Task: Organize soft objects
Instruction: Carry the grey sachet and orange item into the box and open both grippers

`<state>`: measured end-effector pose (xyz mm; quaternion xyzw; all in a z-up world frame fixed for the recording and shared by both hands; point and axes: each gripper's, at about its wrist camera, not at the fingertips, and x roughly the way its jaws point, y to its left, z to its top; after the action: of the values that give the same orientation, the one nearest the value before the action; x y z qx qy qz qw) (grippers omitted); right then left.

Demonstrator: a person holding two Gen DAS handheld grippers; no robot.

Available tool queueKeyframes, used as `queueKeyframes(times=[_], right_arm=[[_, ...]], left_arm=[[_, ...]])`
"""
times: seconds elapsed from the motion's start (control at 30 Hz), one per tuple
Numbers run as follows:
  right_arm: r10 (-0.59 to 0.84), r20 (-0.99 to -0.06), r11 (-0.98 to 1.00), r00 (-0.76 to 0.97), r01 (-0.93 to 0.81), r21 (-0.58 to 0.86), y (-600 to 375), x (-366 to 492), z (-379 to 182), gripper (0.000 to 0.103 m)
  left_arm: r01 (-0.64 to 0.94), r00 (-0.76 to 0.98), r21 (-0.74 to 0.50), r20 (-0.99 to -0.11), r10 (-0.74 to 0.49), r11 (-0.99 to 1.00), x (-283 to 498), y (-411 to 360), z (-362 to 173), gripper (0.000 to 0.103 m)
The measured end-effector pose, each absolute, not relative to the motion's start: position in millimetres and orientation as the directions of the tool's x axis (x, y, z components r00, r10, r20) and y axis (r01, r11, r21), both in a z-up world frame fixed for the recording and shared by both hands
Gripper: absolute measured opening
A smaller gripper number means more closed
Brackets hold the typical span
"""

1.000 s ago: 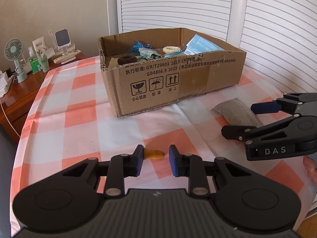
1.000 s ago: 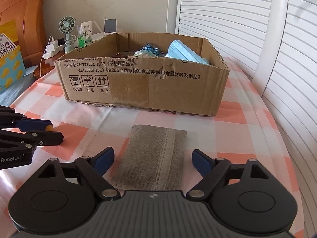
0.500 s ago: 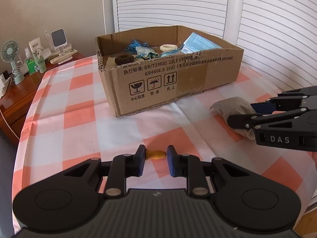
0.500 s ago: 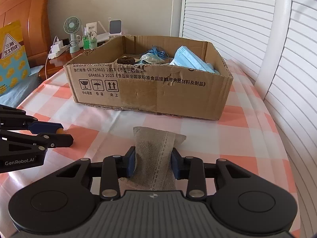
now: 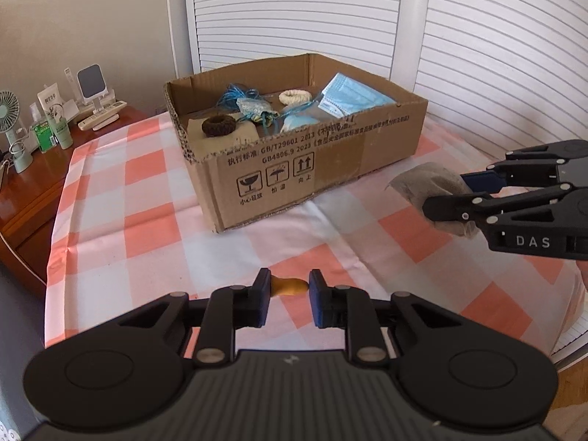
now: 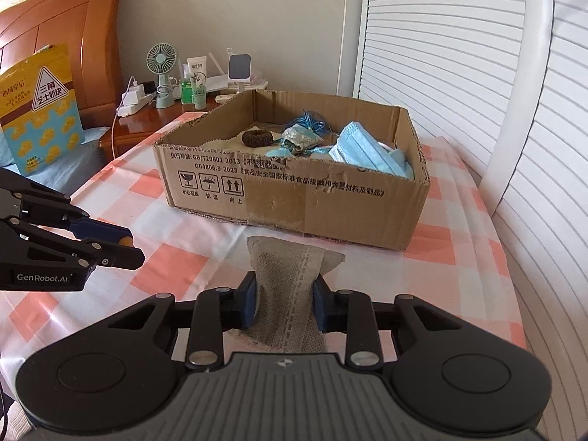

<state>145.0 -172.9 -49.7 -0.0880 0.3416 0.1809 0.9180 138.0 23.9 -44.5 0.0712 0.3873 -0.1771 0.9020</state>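
A small orange soft piece (image 5: 289,286) sits pinched between the pads of my left gripper (image 5: 287,294), just above the checked tablecloth (image 5: 147,235). My right gripper (image 6: 283,301) has a folded grey cloth (image 6: 290,279) bunched between its pads, and its jaws are still closing on it. In the left wrist view that cloth (image 5: 422,183) hangs from the right gripper (image 5: 444,198) off the table. Beyond both stands an open cardboard box (image 6: 294,198) holding blue face masks (image 6: 367,150), a brown scrunchie (image 6: 257,136) and blue string.
A wooden bedside cabinet (image 5: 33,183) at the left carries a small fan (image 6: 161,62), bottles and a phone stand. White slatted shutters (image 5: 477,55) run behind and along the right. A yellow packet (image 6: 40,106) leans on the bed headboard.
The right gripper's jaws closed from wide apart onto the grey cloth and raised it. The left gripper rose a little with the orange piece between its pads.
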Motion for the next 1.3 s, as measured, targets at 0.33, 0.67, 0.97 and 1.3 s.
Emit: queueKeyframes(times=[0.33,0.67,0.97,1.3], right_arm=[[0.296,-0.586,0.902,0.754,-0.422,-0.088,-182.1,148.3,-6.1,0.034],[0.300,-0.542,0.899,0.784,-0.422,-0.113,-179.4,174.5,20.1,0.034],[0.303,-0.563,0.900,0.769,-0.425,-0.096,-170.4,235.4,20.1,0.035],[0.252,-0.588,0.931,0.768,-0.359,-0.070,-145.6,333.9,18.7,0.081]], left_arm=[[0.430,0.701,0.029,-0.641,-0.313,0.902,189.4,15.0,19.2,0.020],[0.328,0.755,0.023,-0.608,-0.247,0.944,265.0,20.4,11.2,0.098],[0.251,0.778,0.012,-0.598,-0.194,0.968,217.6,51.4,9.6,0.102],[0.206,0.783,0.072,-0.611,-0.120,0.976,169.9,40.4,-2.6,0.102]])
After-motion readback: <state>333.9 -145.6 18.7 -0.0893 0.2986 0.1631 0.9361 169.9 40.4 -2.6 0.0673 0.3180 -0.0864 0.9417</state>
